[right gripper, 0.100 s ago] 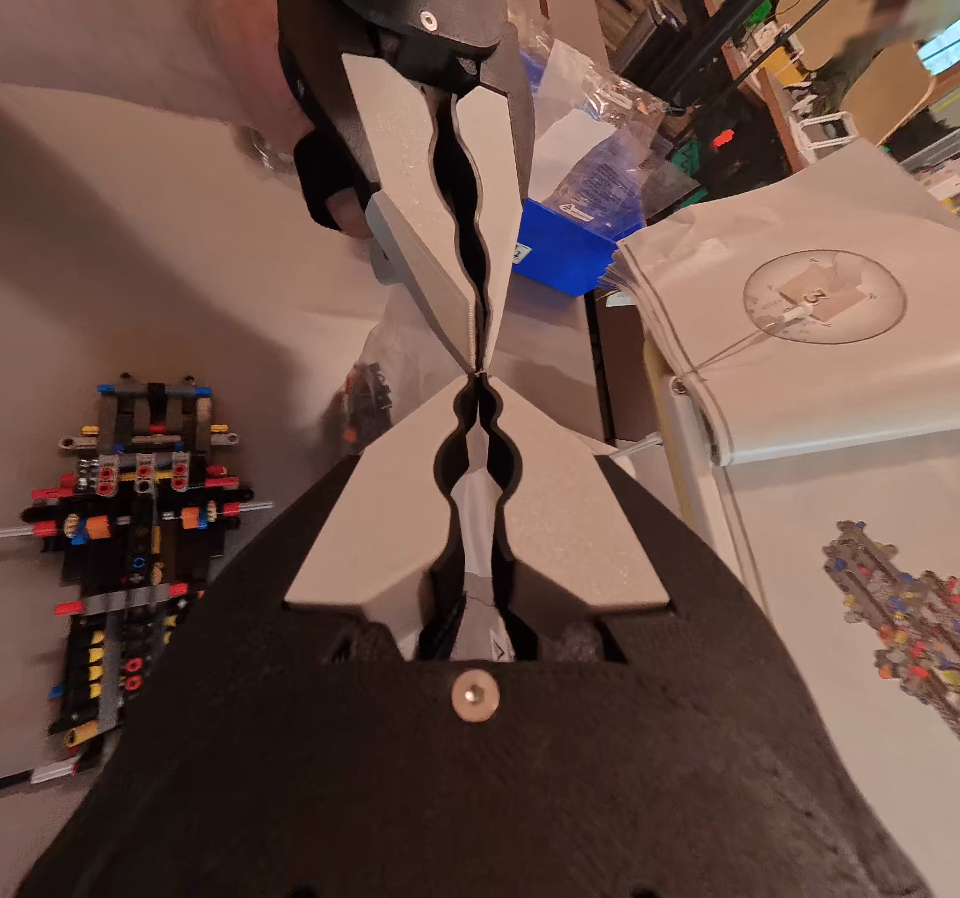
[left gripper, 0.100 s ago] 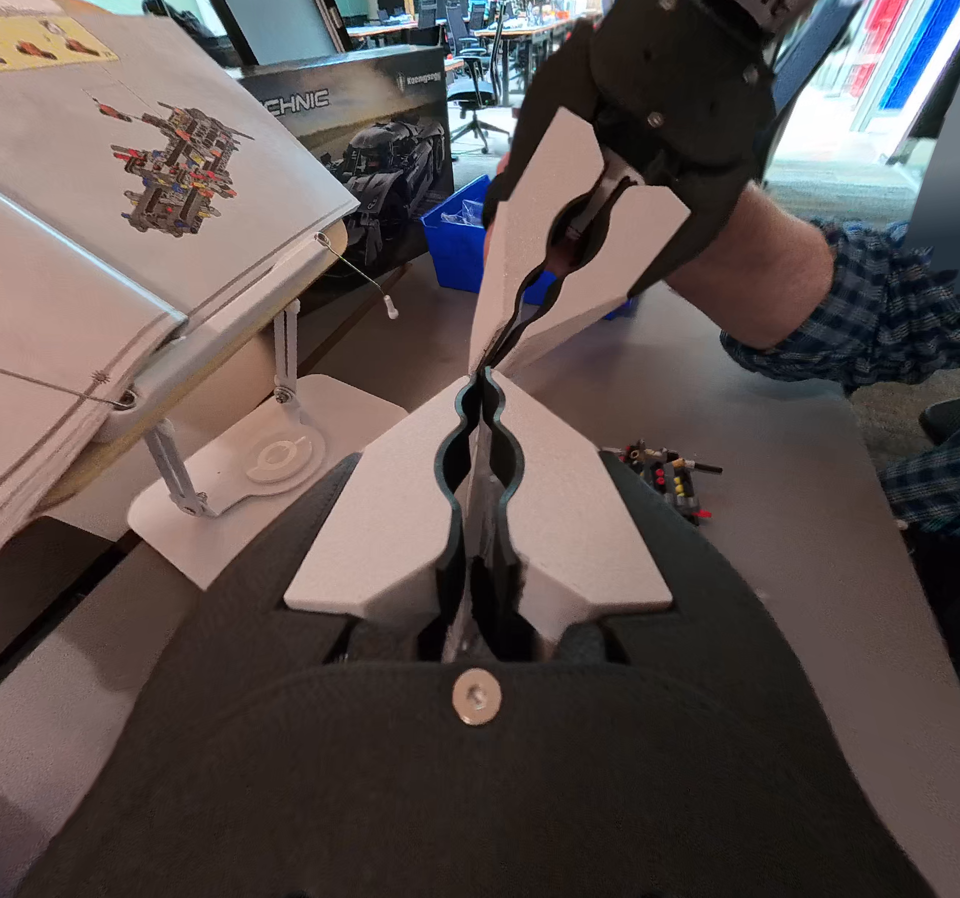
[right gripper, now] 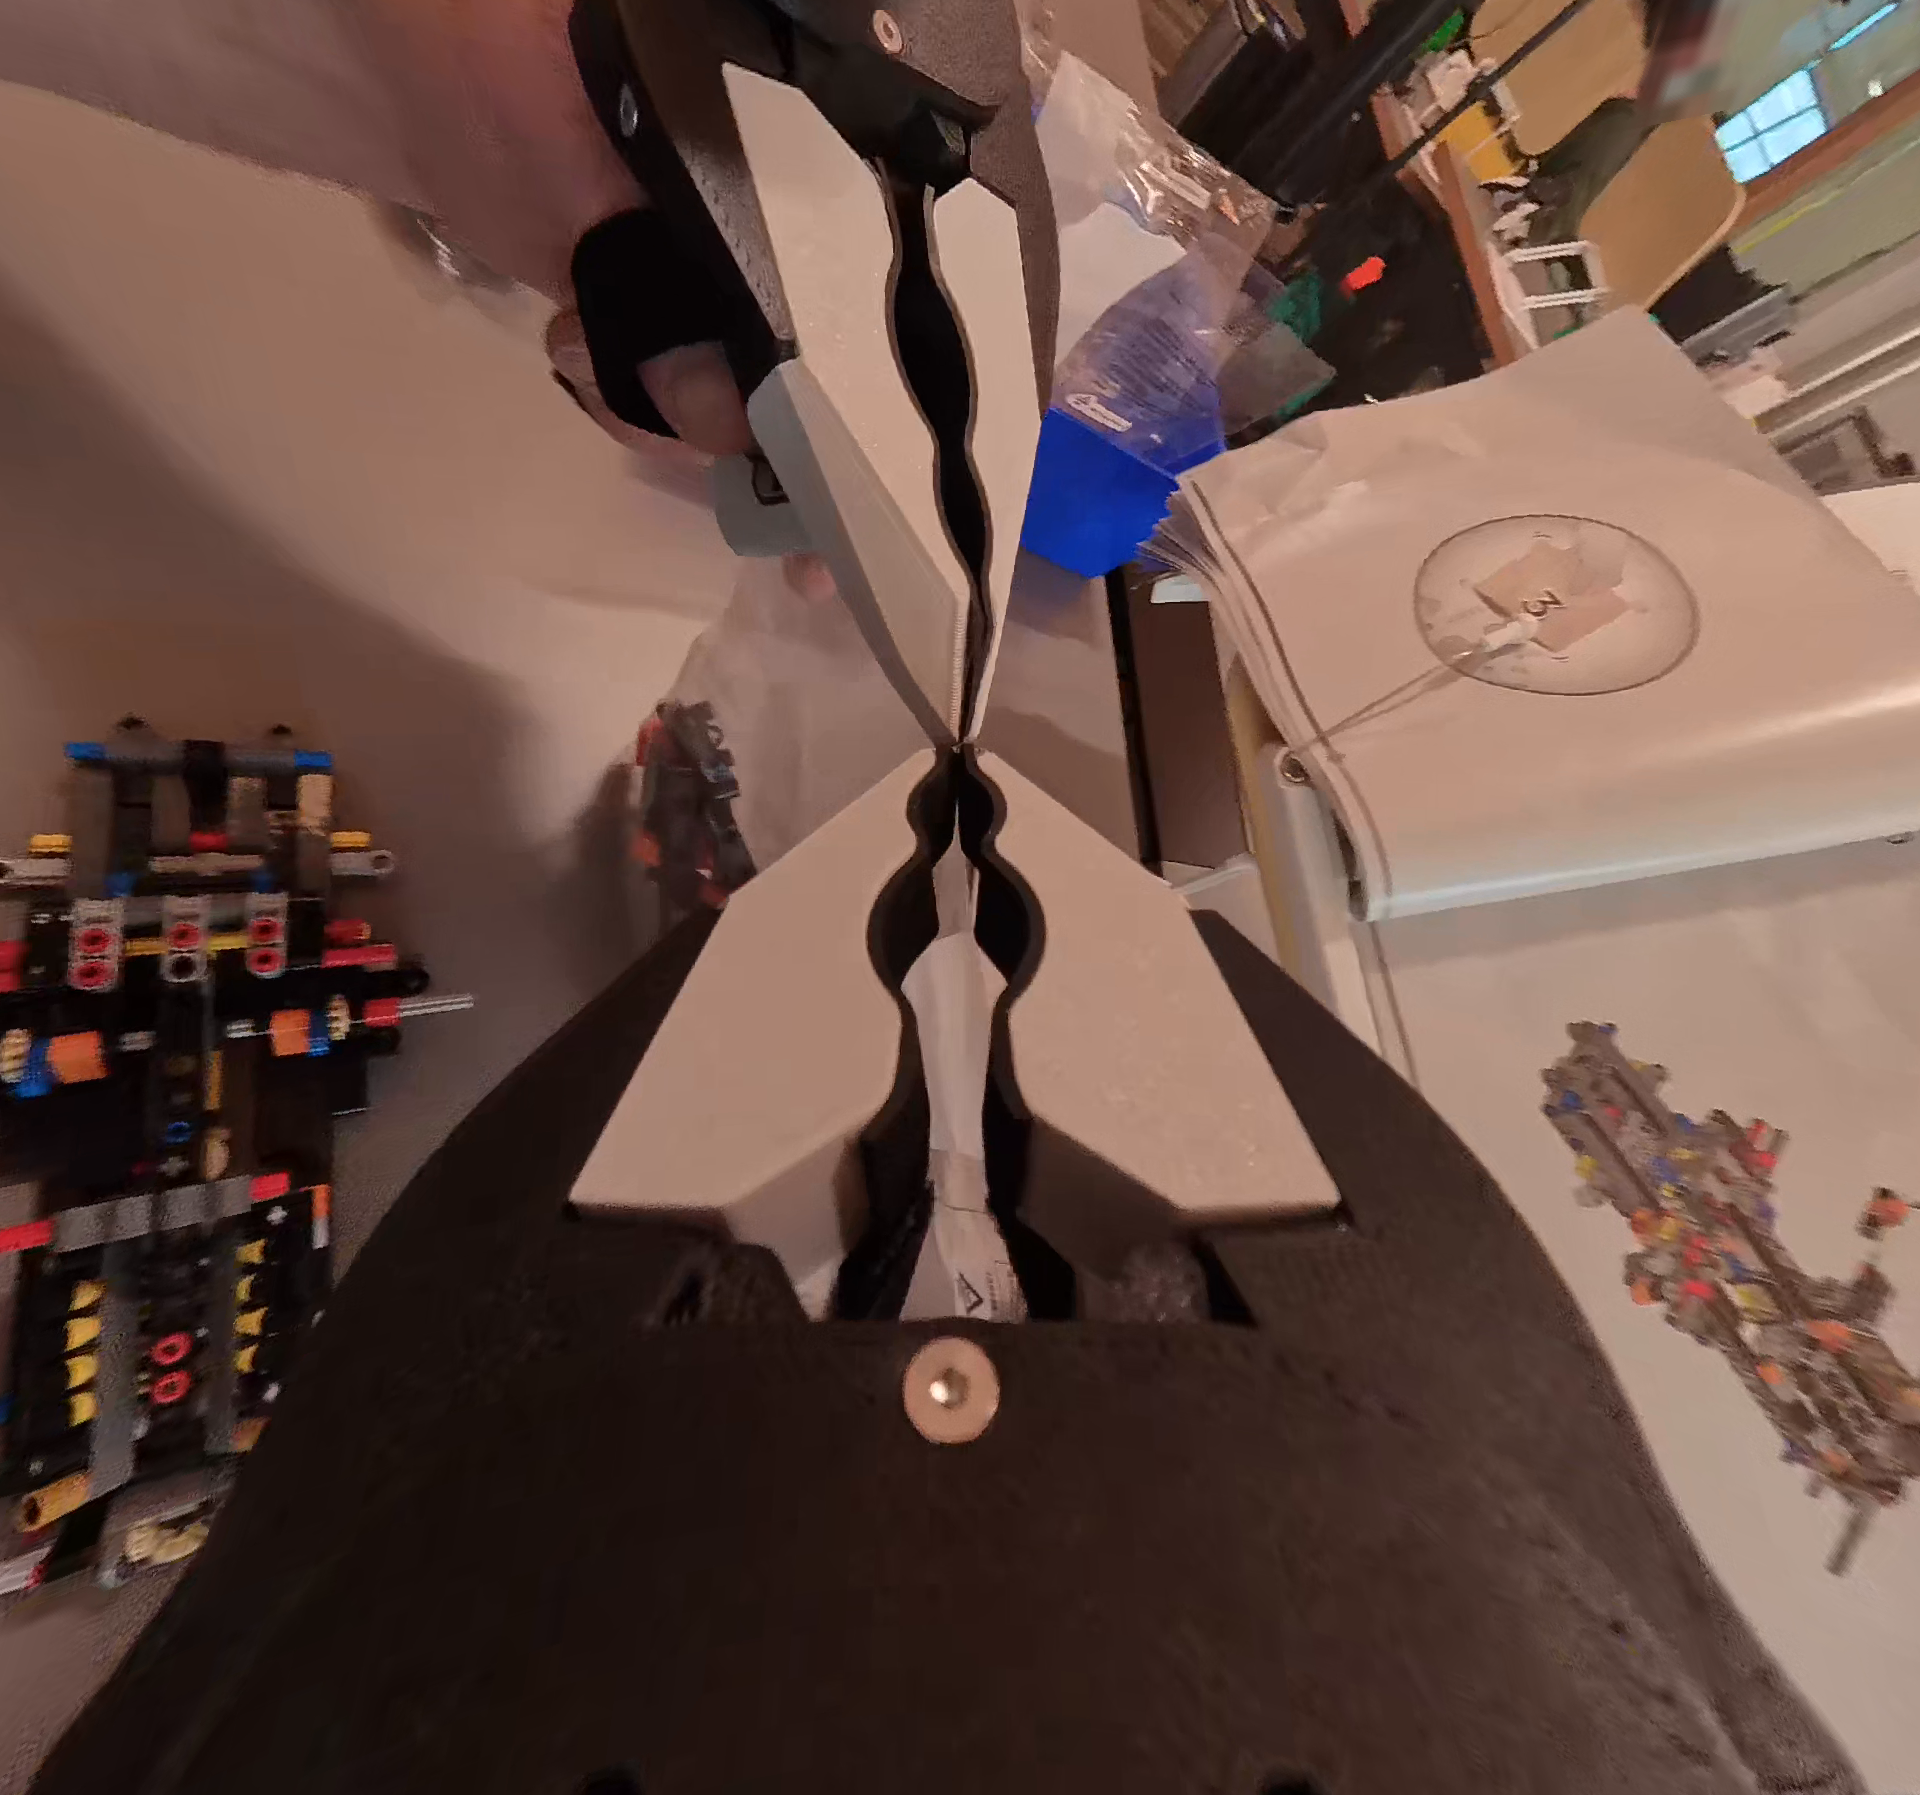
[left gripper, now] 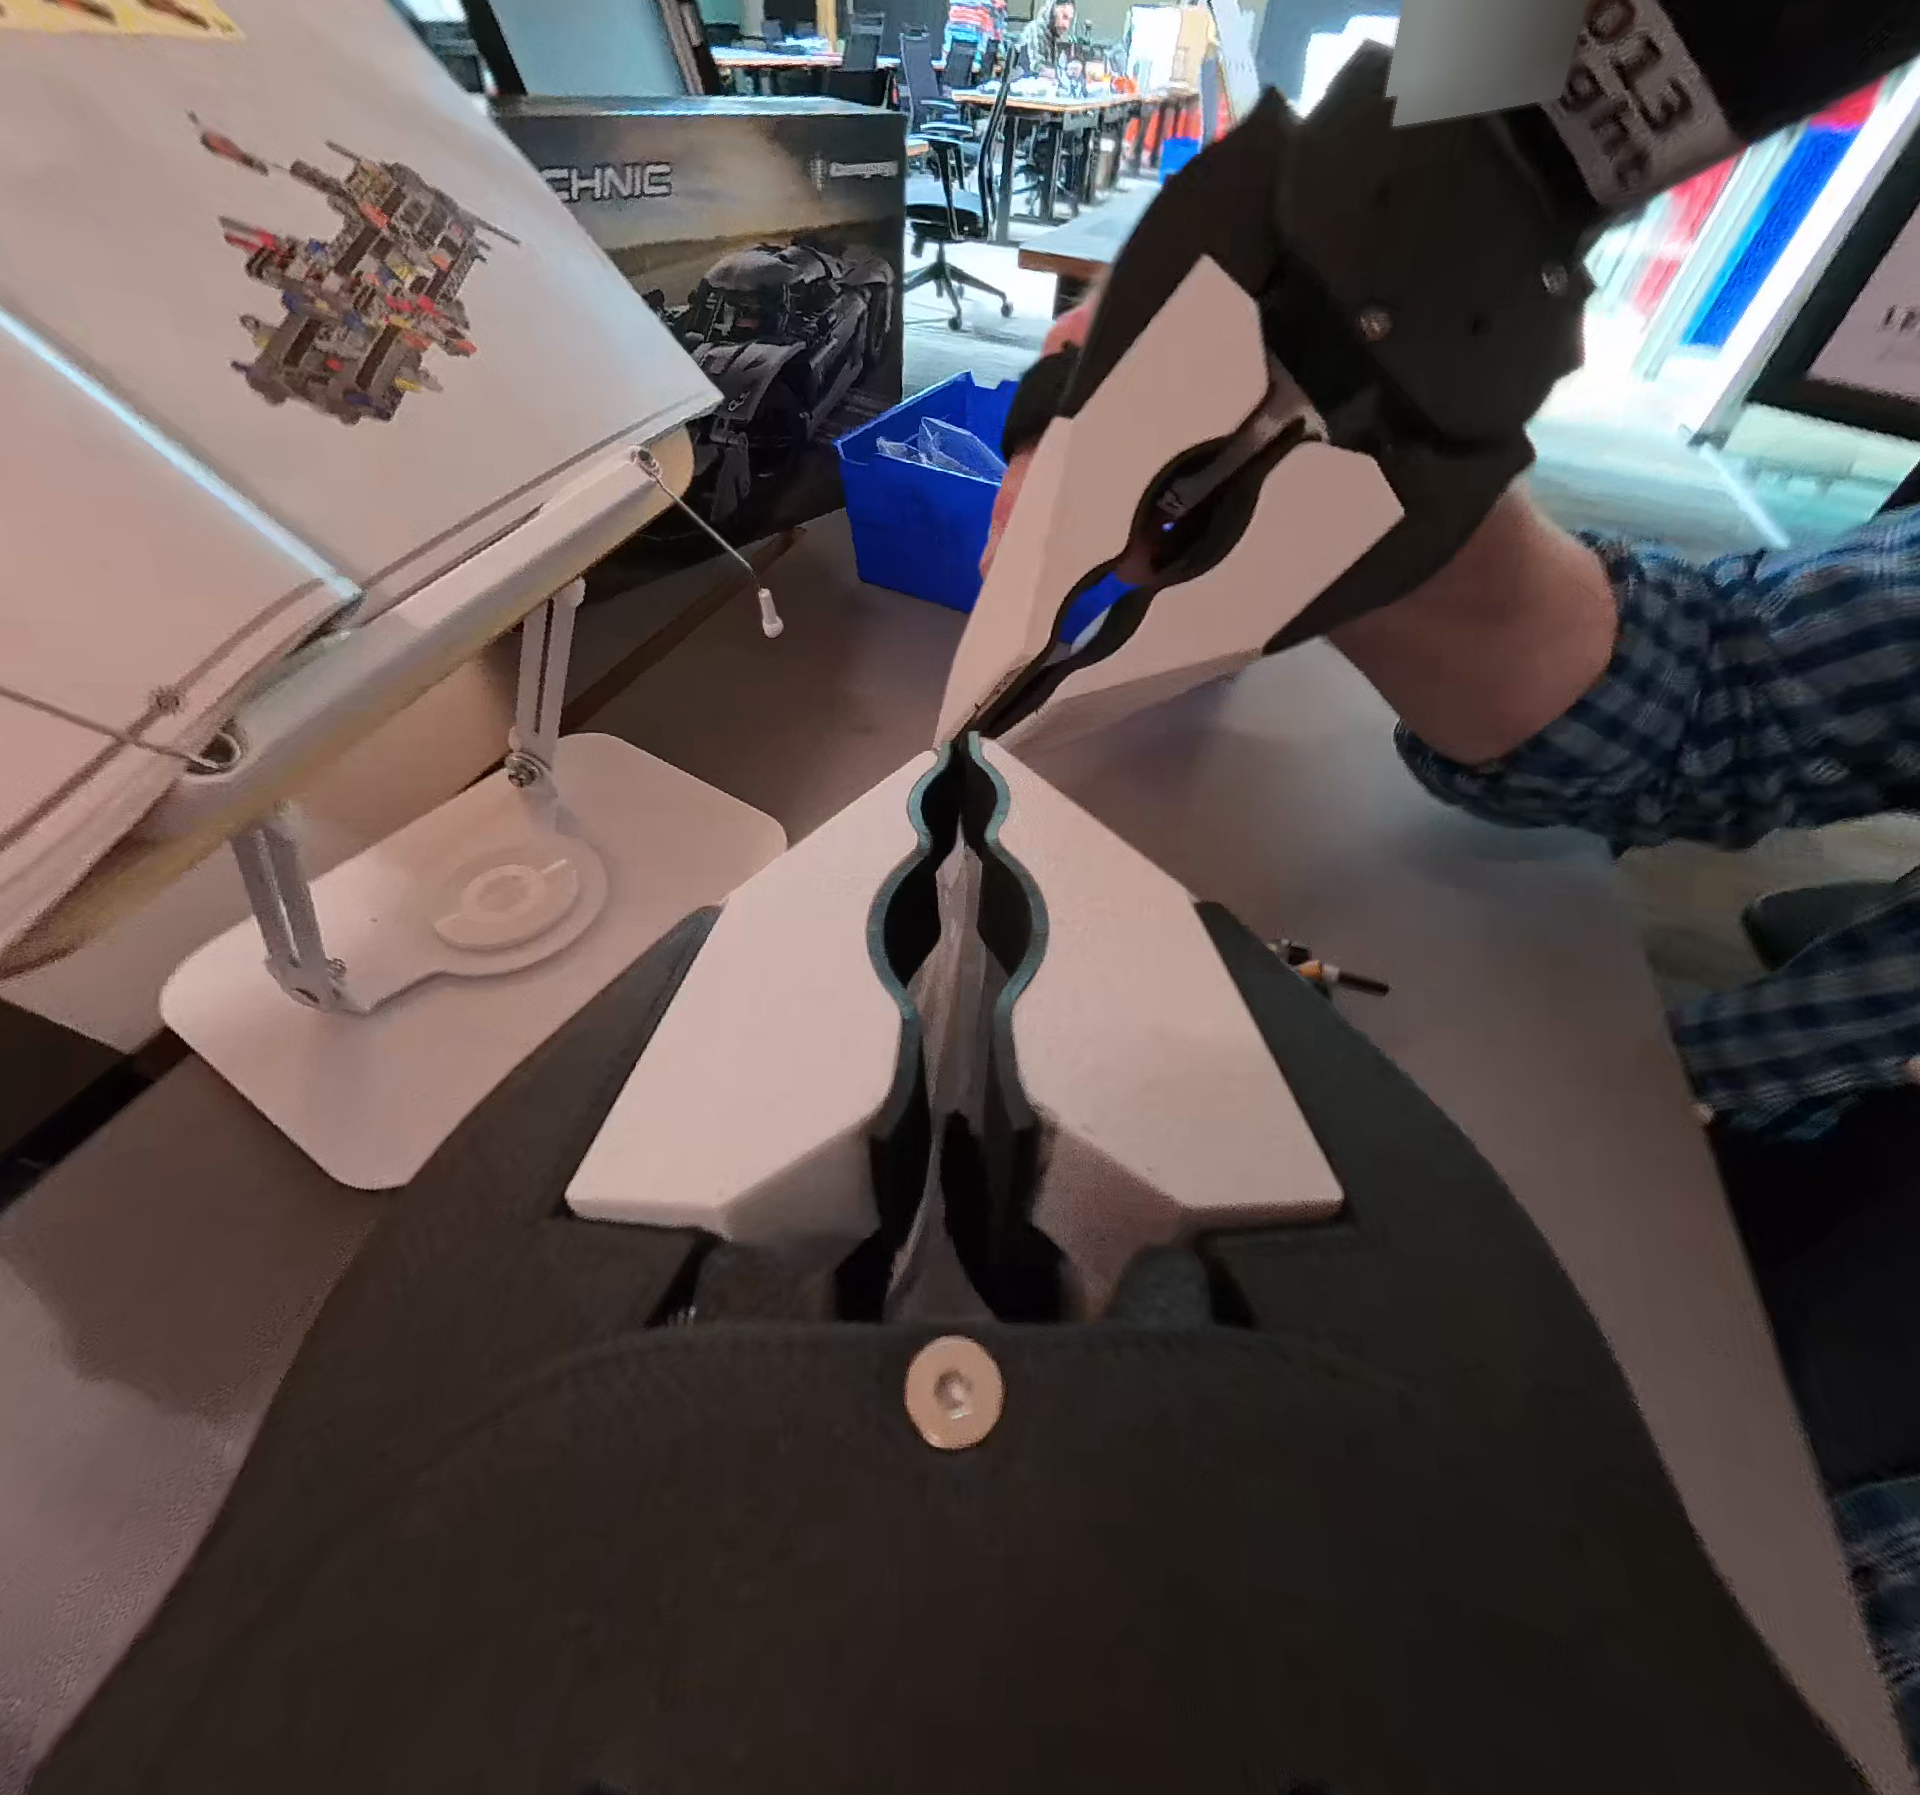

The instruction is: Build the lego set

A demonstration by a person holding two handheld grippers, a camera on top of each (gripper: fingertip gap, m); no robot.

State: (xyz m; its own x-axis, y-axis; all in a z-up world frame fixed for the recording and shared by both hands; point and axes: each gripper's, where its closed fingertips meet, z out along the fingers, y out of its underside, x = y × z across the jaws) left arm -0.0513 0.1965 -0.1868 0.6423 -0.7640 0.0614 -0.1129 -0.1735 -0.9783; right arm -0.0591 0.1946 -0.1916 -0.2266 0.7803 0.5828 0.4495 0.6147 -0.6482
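My left gripper (left gripper: 961,753) and right gripper (right gripper: 958,756) meet tip to tip above the table, both shut. Each pinches a clear plastic bag; its film shows between the left fingers (left gripper: 958,966) and the right fingers (right gripper: 951,1049). The bag (right gripper: 727,696) hangs below the tips with several small dark and orange parts (right gripper: 691,810) inside. The right gripper (left gripper: 987,711) shows in the left wrist view, the left gripper (right gripper: 968,722) in the right wrist view. The part-built lego model (right gripper: 166,1070), black with red, yellow and blue pieces, lies flat on the table at the left.
The open instruction book (left gripper: 312,291) rests on a white stand (left gripper: 416,966); it also shows in the right wrist view (right gripper: 1558,758). A blue bin (left gripper: 914,509) with bags and the dark set box (left gripper: 748,270) stand behind. A few loose parts (left gripper: 1325,976) lie by the sleeve. The tips of both grippers are at nearly the same place. Left tips and right tips are each some 20 cm from the part-built lego model (right gripper: 166,1070).
Both grippers stay shut tip to tip on the bag. In the left wrist view the right gripper has leaned a little more to the right, and less of the model shows.
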